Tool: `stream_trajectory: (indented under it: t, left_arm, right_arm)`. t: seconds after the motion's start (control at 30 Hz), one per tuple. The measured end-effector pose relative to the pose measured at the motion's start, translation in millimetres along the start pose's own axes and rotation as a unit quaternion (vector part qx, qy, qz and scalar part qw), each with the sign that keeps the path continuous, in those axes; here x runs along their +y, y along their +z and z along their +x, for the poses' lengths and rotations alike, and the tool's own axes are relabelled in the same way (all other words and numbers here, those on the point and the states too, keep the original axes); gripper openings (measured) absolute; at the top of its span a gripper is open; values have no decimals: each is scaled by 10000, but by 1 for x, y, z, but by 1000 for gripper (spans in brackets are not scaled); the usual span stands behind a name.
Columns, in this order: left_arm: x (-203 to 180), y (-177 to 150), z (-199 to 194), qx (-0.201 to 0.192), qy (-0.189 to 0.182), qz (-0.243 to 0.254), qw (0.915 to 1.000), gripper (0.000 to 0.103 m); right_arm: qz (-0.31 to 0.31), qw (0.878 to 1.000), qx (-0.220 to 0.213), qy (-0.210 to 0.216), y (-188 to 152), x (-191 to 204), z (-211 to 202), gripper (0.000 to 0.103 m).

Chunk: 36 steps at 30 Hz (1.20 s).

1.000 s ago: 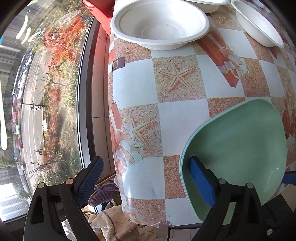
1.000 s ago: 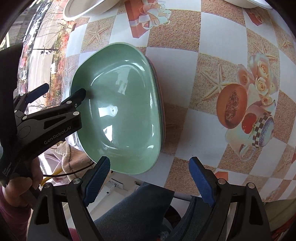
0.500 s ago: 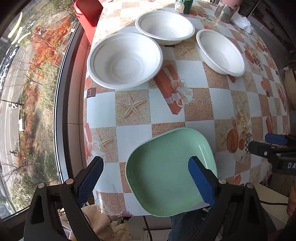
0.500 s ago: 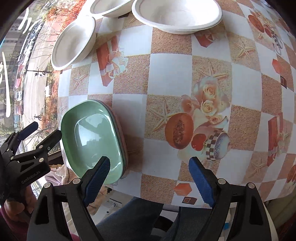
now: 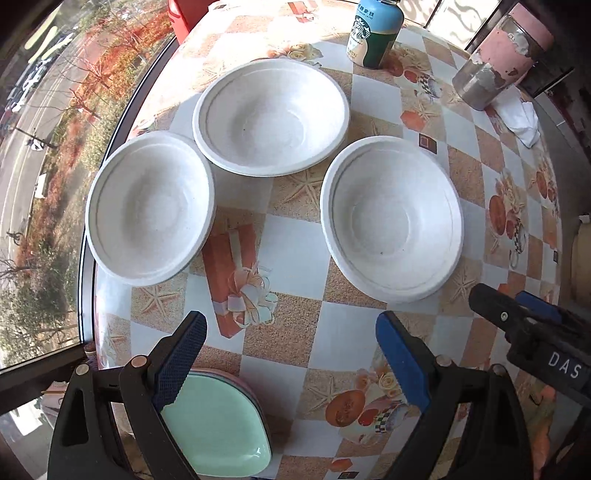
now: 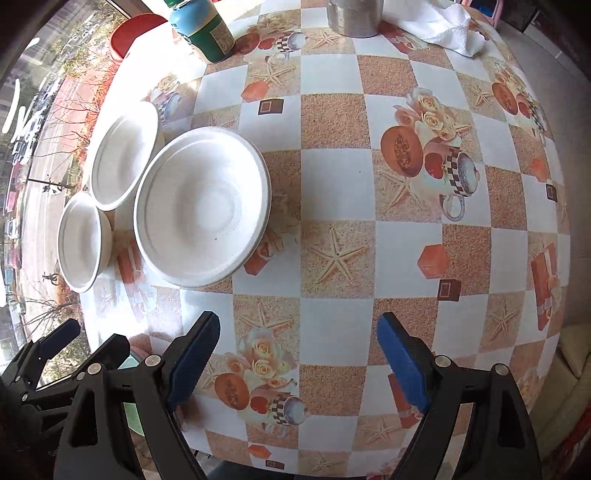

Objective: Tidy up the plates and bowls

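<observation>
Grippers both empty. Left gripper [image 5: 290, 360]: jaws wide apart above the desk [image 5: 295, 254], nothing between the pads. Right gripper [image 6: 297, 363]: jaws likewise spread, only patterned cloth beneath. Green plate [image 5: 218, 424], atop a stack with a pink rim showing, at lower left of the left wrist view, partly behind the left finger. Three white bowls [image 5: 149, 208] [image 5: 271, 116] [image 5: 391, 219] fill the middle of that frame, rims close together. Bottle [image 5: 375, 33] and metal tumbler [image 5: 498, 59] at the top edge, crumpled tissue [image 5: 521, 118] just beside the tumbler.
</observation>
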<state>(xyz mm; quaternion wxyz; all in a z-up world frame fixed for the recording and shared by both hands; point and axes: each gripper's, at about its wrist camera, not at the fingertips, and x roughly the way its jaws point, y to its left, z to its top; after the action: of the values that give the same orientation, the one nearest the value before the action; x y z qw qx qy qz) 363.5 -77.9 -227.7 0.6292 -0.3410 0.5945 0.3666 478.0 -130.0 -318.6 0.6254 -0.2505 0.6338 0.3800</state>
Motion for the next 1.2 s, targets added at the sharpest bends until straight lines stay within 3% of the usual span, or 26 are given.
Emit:
stream_trajectory:
  t: [0.13,0.43,0.53,0.6,0.77,0.87,1.0,1.2]
  left_arm:
    - [-5,22,22,103,248,-348,9990,95]
    - [-13,45,55,198,564,-507,9969,92]
    - [-15,45,63,300,601,-475,9966,75]
    - [-17,45,66,319,432,-521,9972,58]
    - [-25,49,62,240,275,-356,9987,33]
    - [-32,50,65,270,244,-187,9992,30]
    - [-40,37,65,324,234,177,9990,30]
    - [-64,-5,67,456,180,817,9955,30]
  right_arm:
    - [-189,9998,7,-53,34,3,10,88]
    - [-596,9980,203,11,81,20,48,88]
    - [-635,9976,258,55,89,27,59,88]
    - [-662,9975,256,65,91,31,63,86]
    - [-686,9967,389,201,92,42,76,43]
    - [-604,9954,545,500,87,51,85,18]
    - [-534,9956,574,508,73,48,89,16]
    - [-407,9961,691,372,26,32,97,16]
